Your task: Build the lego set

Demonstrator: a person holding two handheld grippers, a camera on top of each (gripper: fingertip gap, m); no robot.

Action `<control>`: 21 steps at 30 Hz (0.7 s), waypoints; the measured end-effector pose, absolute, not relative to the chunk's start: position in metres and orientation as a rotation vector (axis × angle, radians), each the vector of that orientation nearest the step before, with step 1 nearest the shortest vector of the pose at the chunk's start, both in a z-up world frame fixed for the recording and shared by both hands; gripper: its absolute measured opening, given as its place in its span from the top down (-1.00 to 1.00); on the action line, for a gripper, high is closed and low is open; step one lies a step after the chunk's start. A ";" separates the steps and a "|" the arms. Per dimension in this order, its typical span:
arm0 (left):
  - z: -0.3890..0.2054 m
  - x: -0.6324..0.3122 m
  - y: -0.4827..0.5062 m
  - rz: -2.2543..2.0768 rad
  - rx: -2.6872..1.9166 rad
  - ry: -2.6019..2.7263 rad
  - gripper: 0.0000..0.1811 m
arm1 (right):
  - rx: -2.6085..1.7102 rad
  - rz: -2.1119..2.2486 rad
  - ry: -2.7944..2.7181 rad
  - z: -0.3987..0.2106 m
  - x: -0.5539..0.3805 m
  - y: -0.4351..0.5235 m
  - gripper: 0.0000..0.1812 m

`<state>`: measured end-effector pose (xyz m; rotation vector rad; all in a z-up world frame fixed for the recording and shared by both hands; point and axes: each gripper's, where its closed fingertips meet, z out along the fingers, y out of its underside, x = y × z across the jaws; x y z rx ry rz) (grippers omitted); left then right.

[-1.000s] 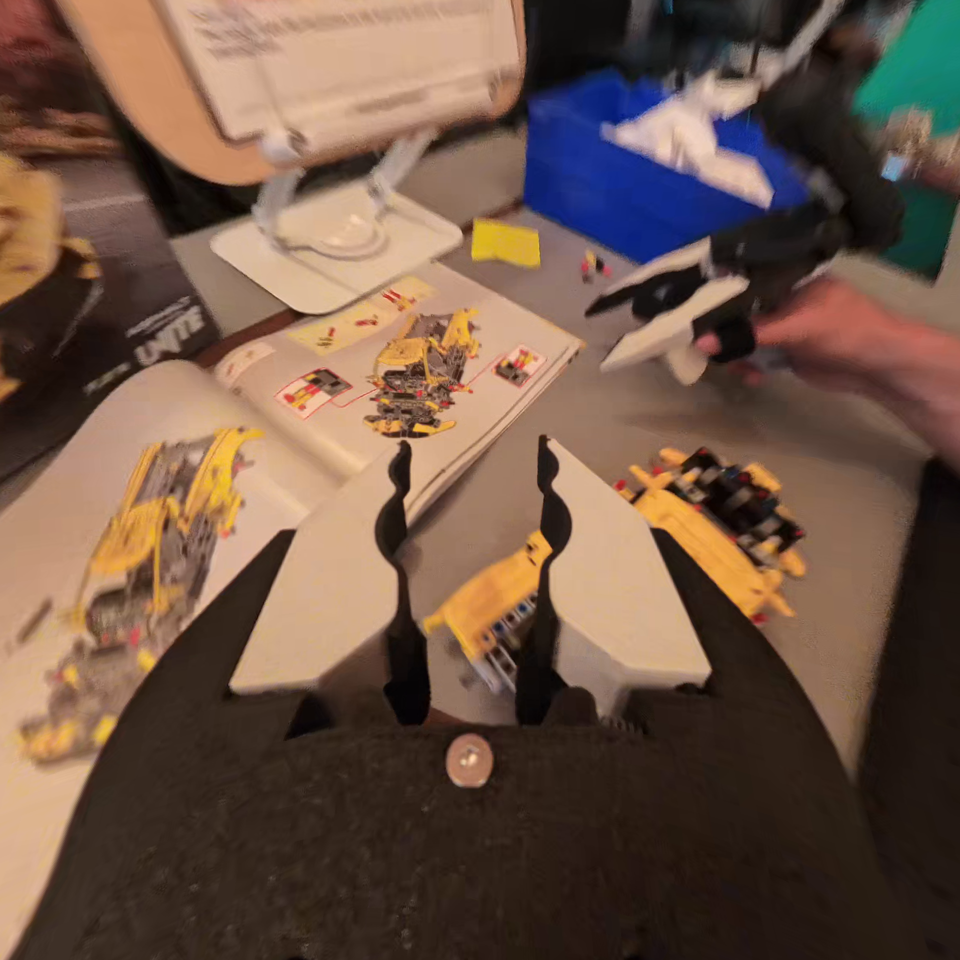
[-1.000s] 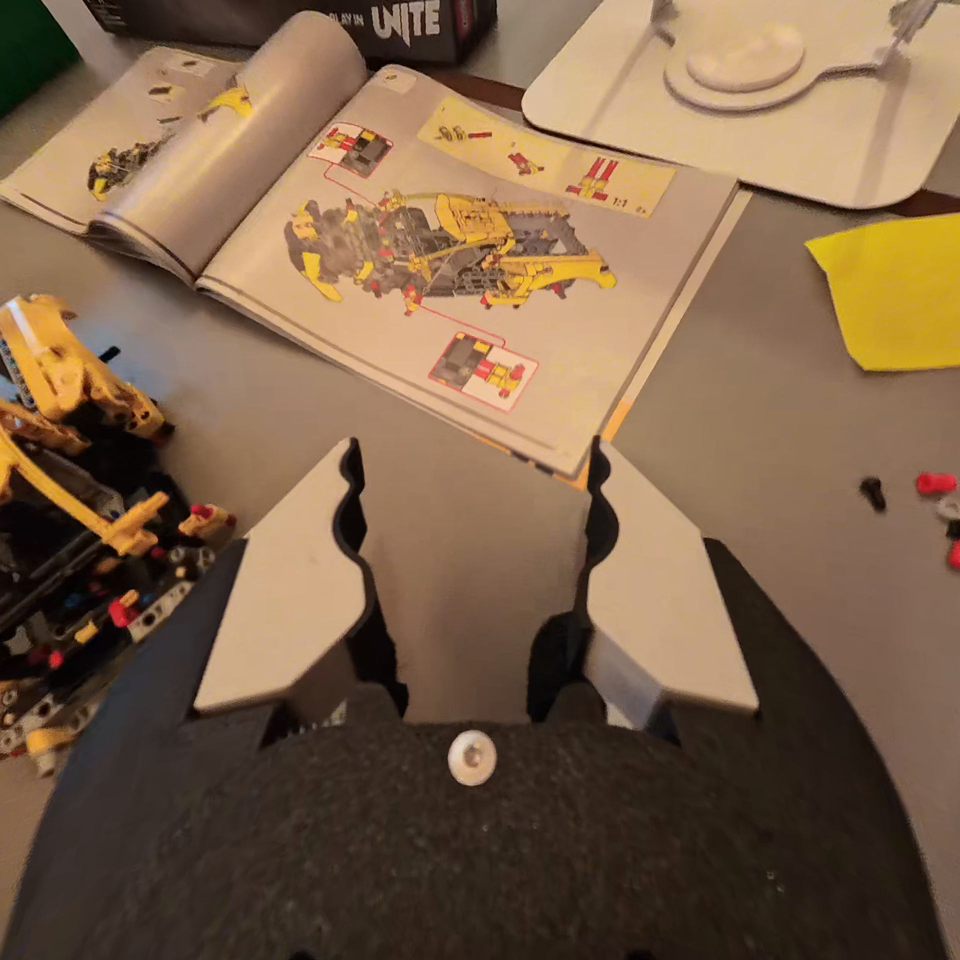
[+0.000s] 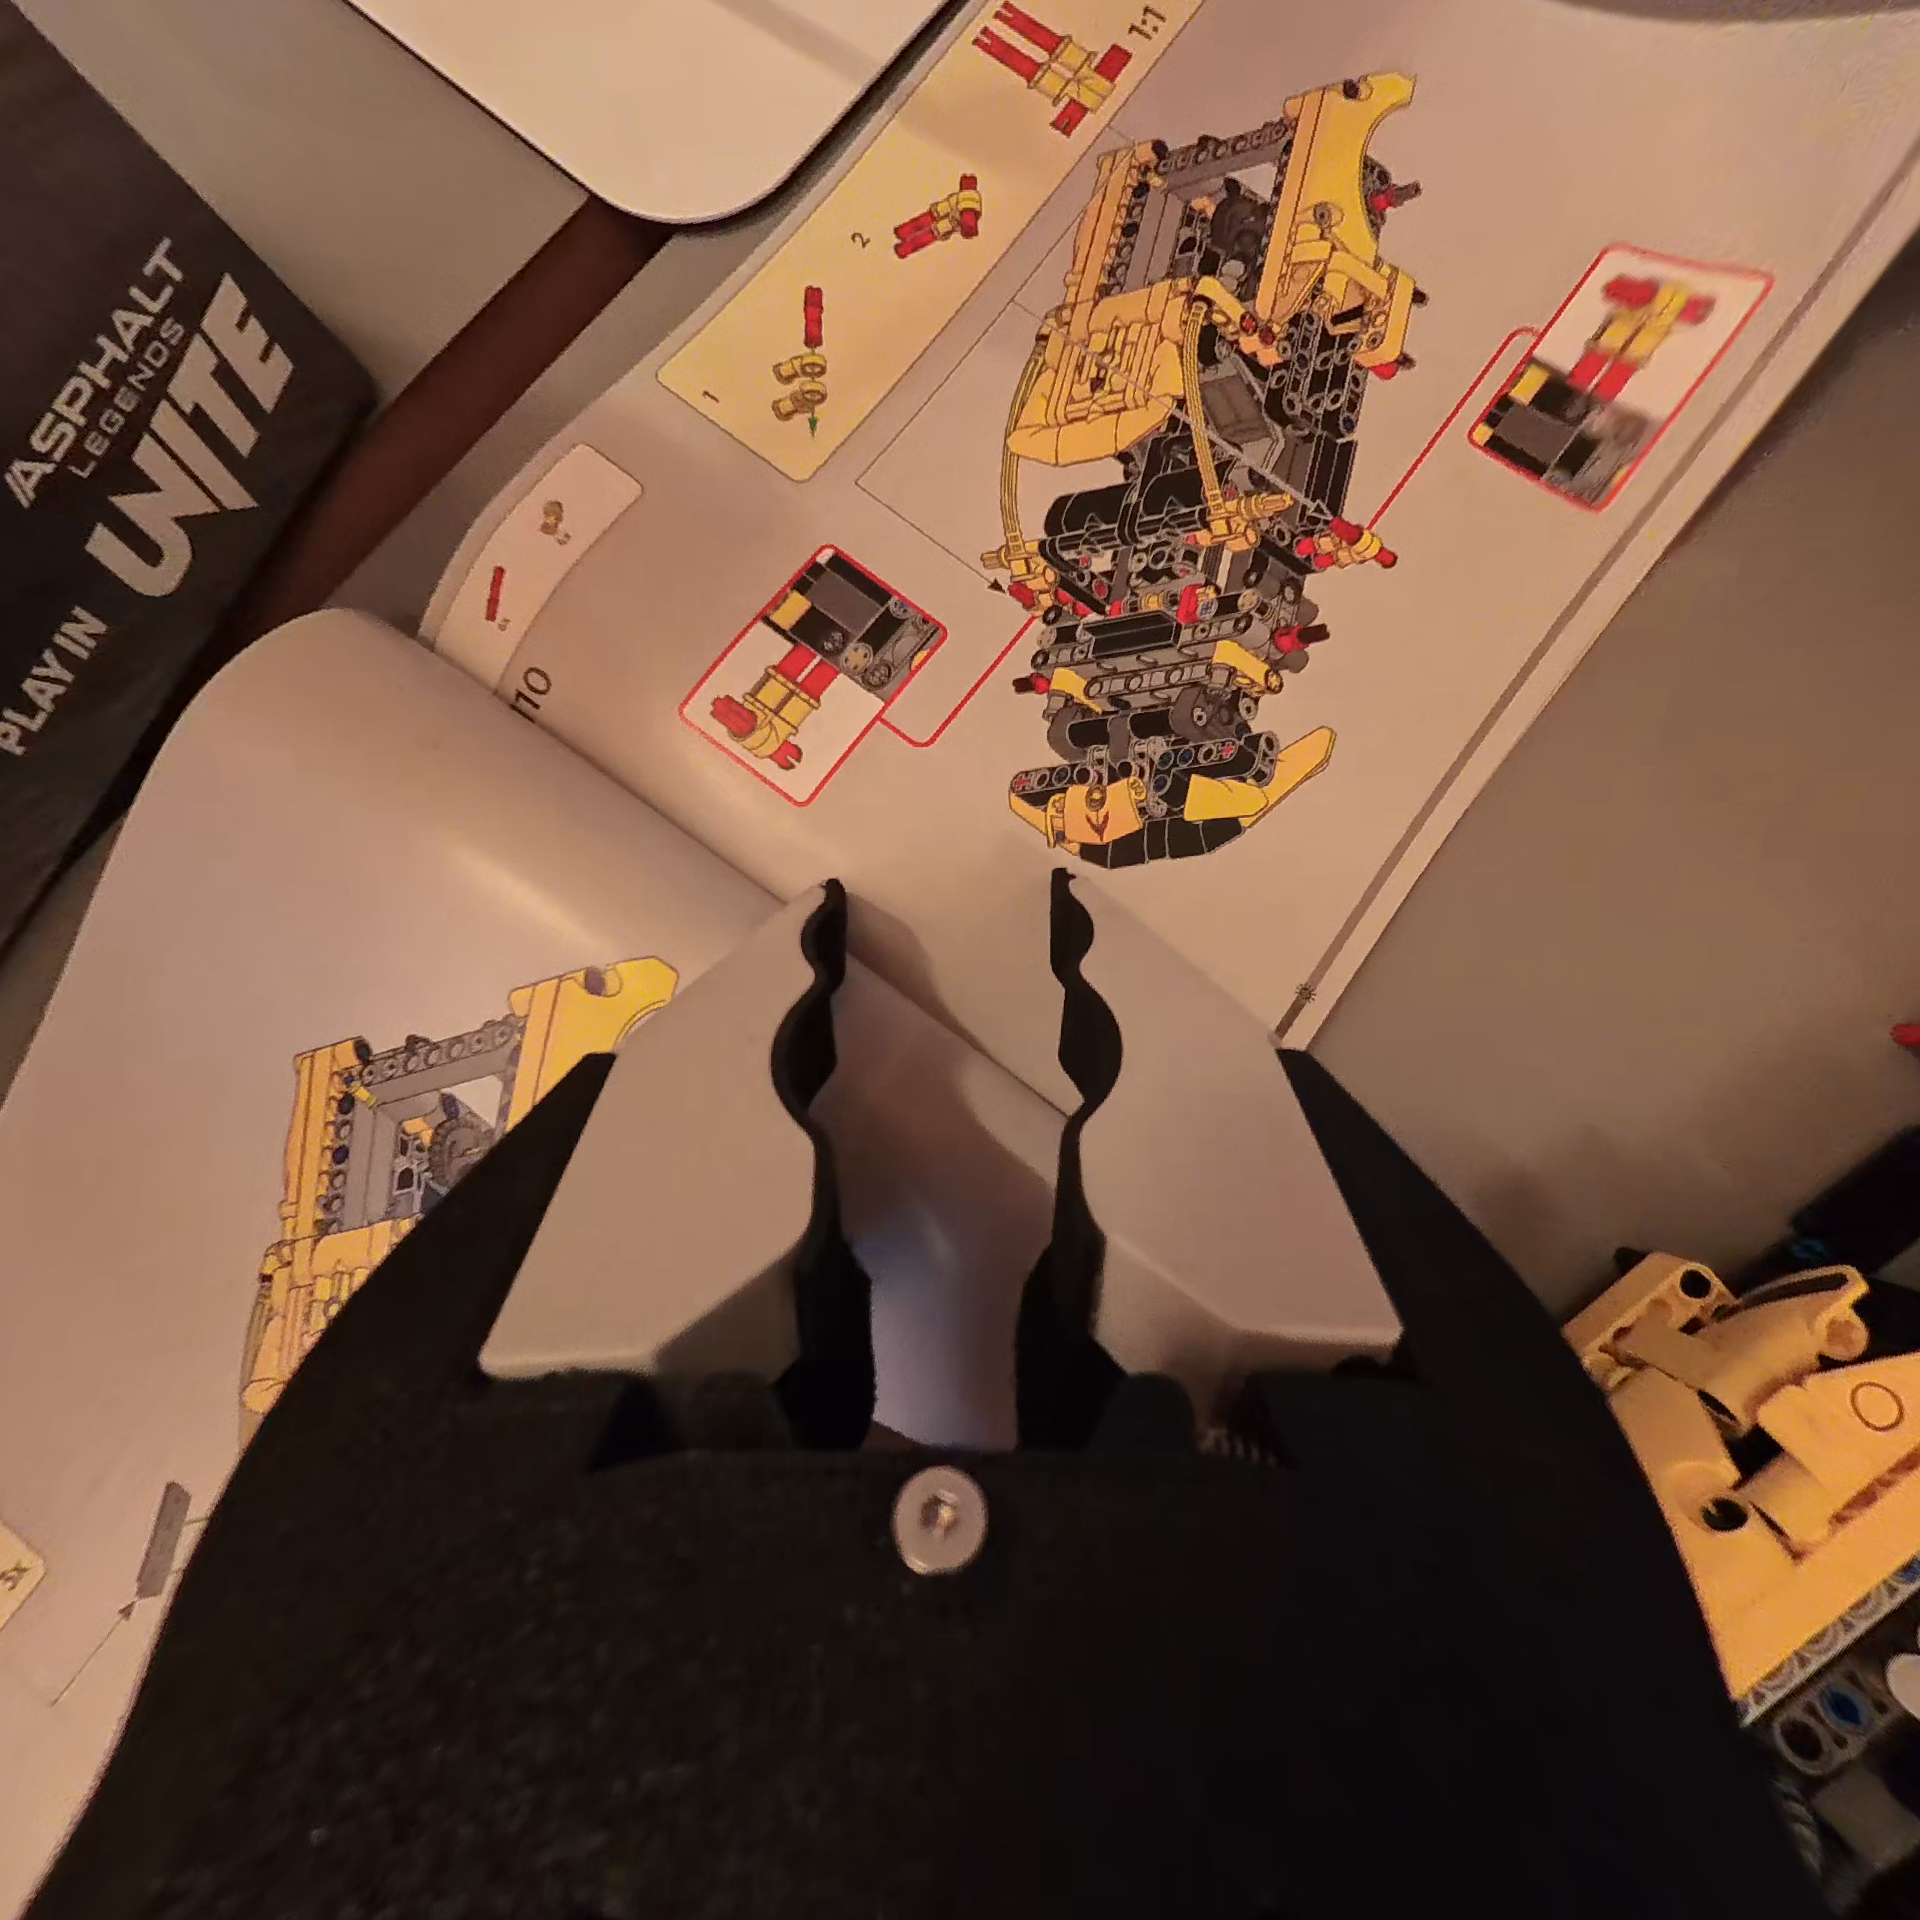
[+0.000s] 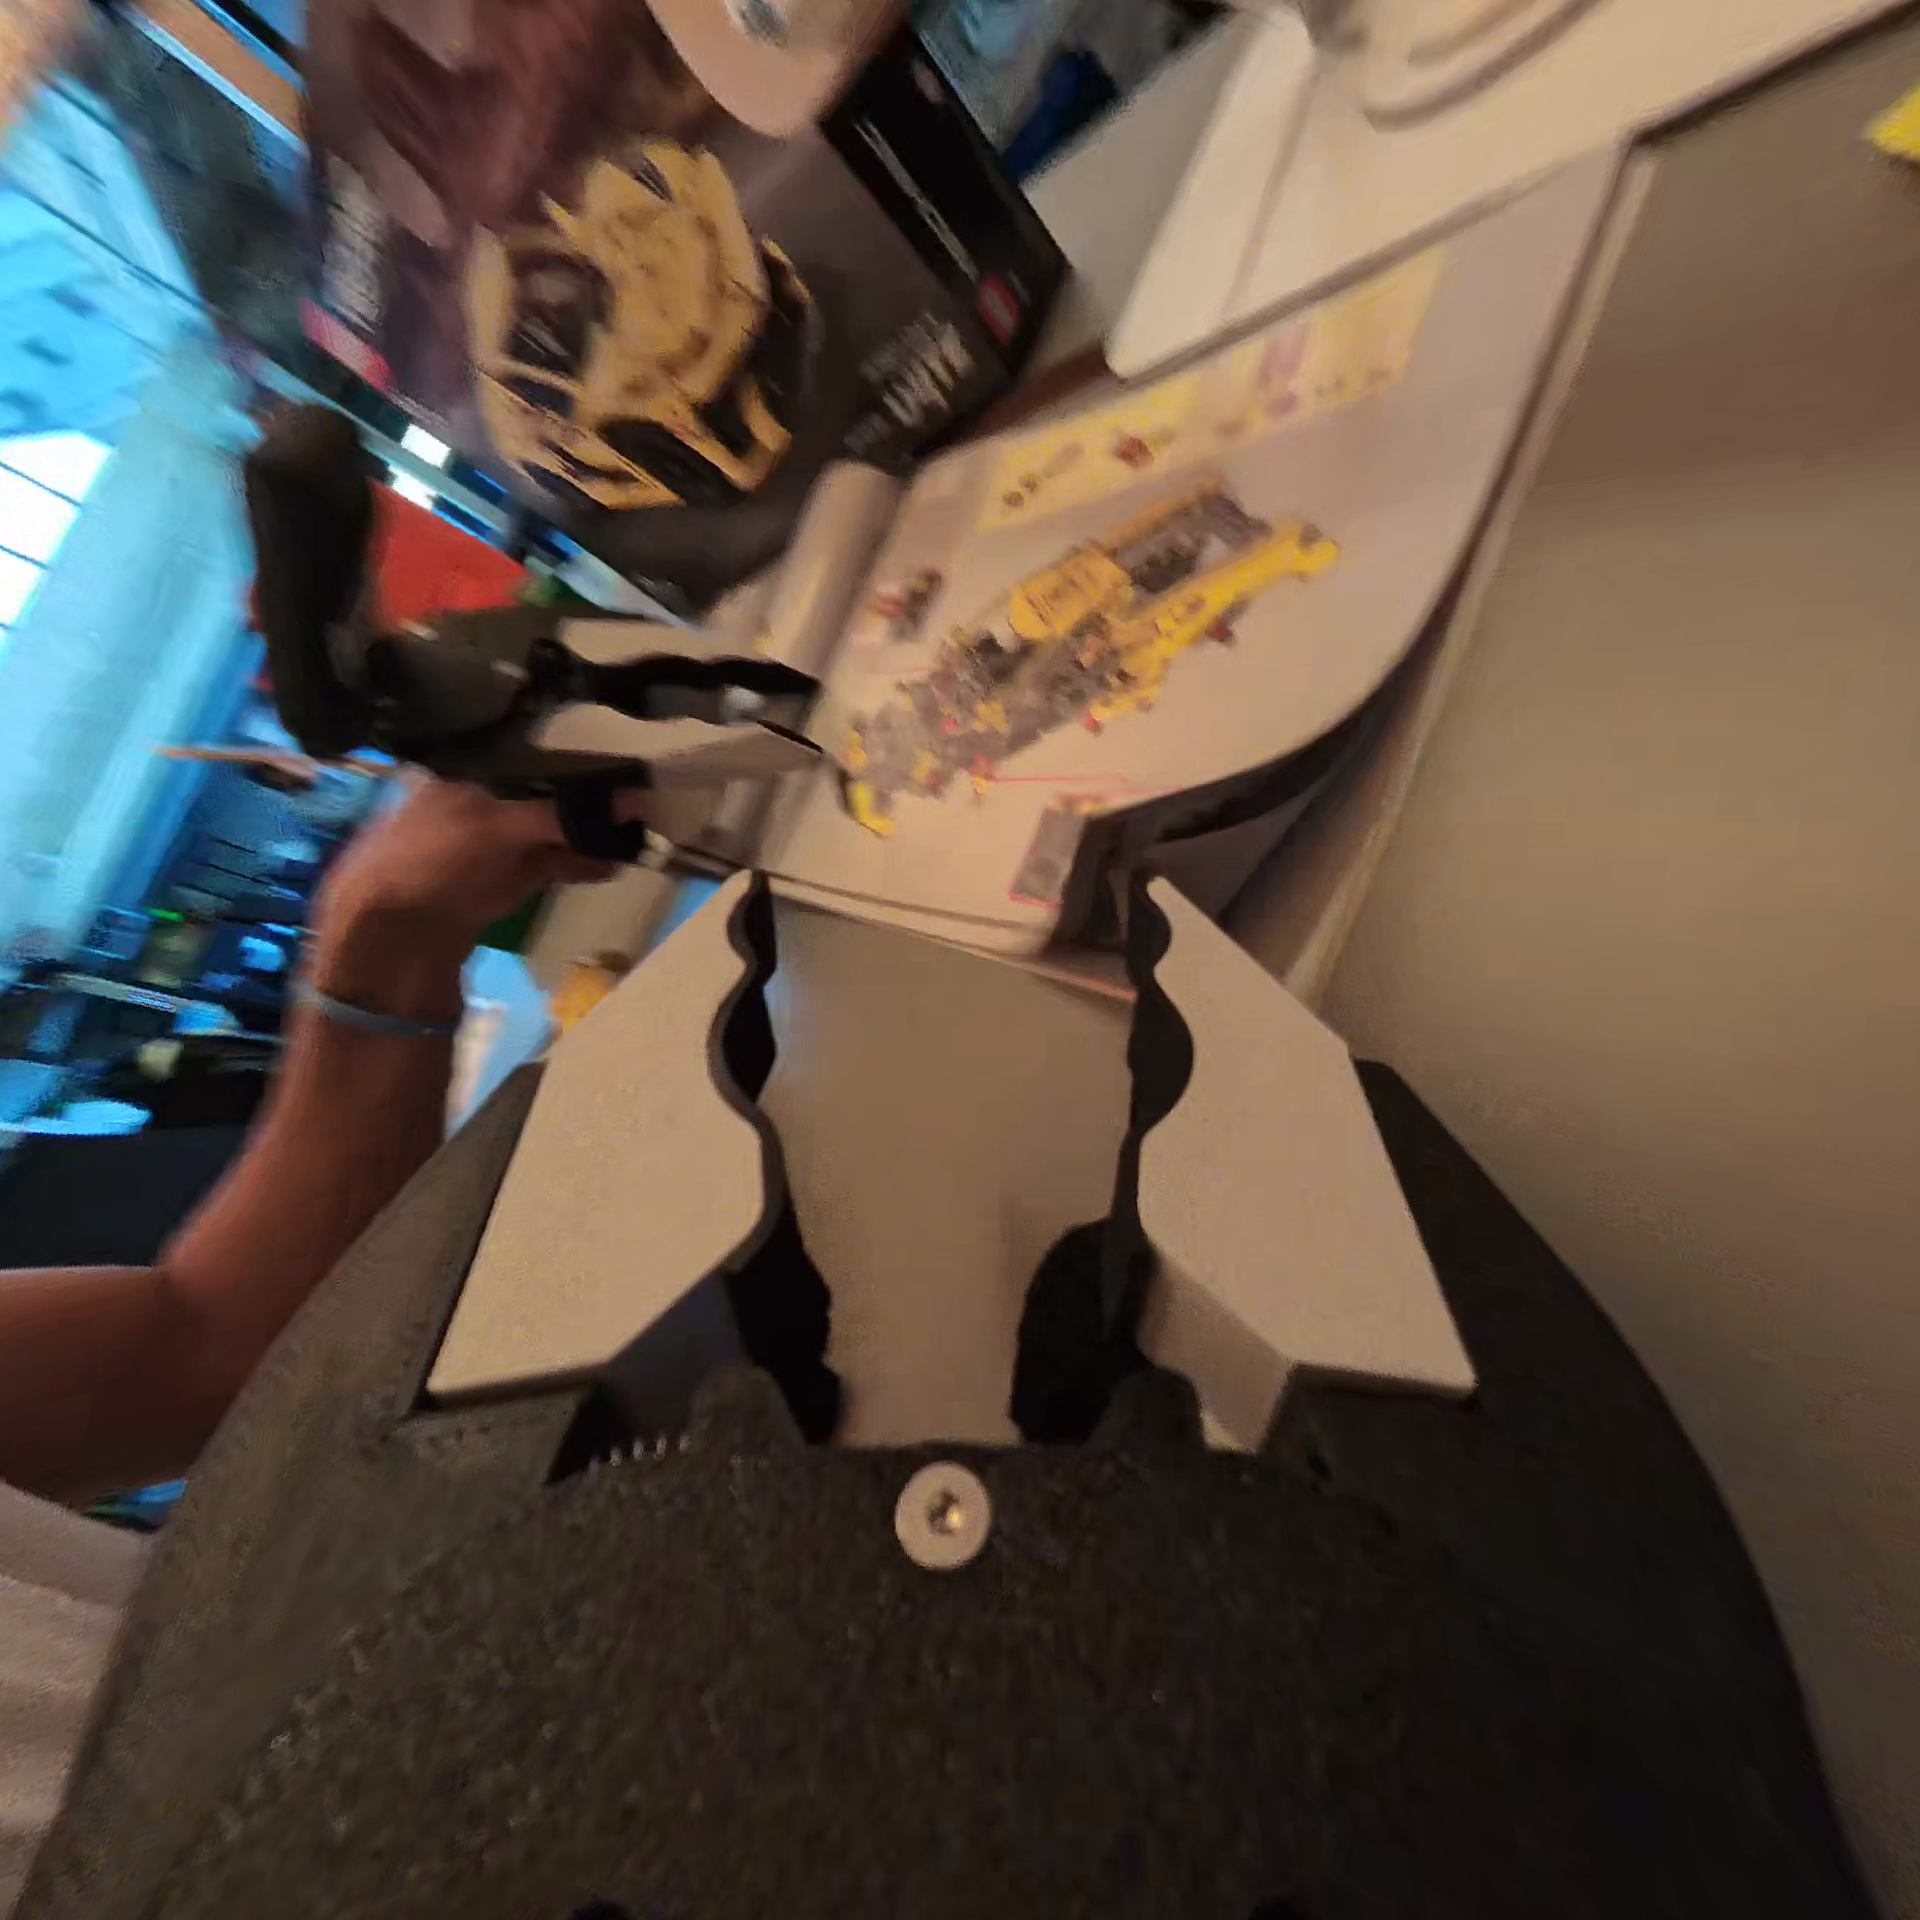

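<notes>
My left gripper (image 3: 943, 894) is open and empty, low over the open instruction booklet (image 3: 1195, 790), its tips near the spine fold. A part-built yellow and black lego model (image 3: 1756, 1444) lies at the lower right of the left wrist view. My right gripper (image 4: 948, 894) is open and empty and rolled sideways; its tips are close to the near corner of the booklet (image 4: 1174, 665), whose page curves upward there. The right wrist view is blurred. It also shows the left gripper (image 4: 790, 717), held by a hand (image 4: 436, 883) over the booklet's left side.
The black lego set box (image 3: 156, 436) lies left of the booklet and also shows in the right wrist view (image 4: 644, 343). A white stand base (image 3: 644, 94) sits behind the booklet. A yellow paper note (image 4: 1896, 135) is at the far right. Grey table (image 4: 1714, 935) runs along the right. Tip to tip, the grippers are about 20 centimetres apart.
My left gripper has moved from above the lego pieces to low over the booklet. My right gripper has rolled sideways and come close to the booklet's near corner. Both stay open.
</notes>
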<state>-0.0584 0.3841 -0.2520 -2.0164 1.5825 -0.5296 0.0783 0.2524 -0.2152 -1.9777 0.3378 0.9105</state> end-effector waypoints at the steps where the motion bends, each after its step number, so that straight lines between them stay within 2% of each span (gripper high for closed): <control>1: -0.252 -0.058 0.384 -0.529 -2.016 1.583 0.57 | -2.054 0.829 0.334 -0.228 0.082 0.251 0.29; 6: -0.252 -0.059 0.384 -0.534 -2.016 1.577 0.57 | -2.116 0.672 0.422 -0.236 0.091 0.254 0.50; 10: -0.251 -0.058 0.384 -0.567 -2.030 1.558 0.57 | -2.167 0.506 0.460 -0.242 0.109 0.257 0.94; 15: -0.225 -0.047 0.384 -0.769 -2.089 1.386 0.56 | -2.117 0.261 0.181 -0.204 0.088 0.266 1.00; 17: -0.196 -0.032 0.374 -1.035 -2.077 1.249 0.55 | -2.081 0.080 -0.086 -0.180 0.060 0.273 1.00; 21: -0.149 -0.010 0.330 -1.642 -2.020 1.132 0.41 | -2.051 -0.372 -0.627 -0.166 0.009 0.284 1.00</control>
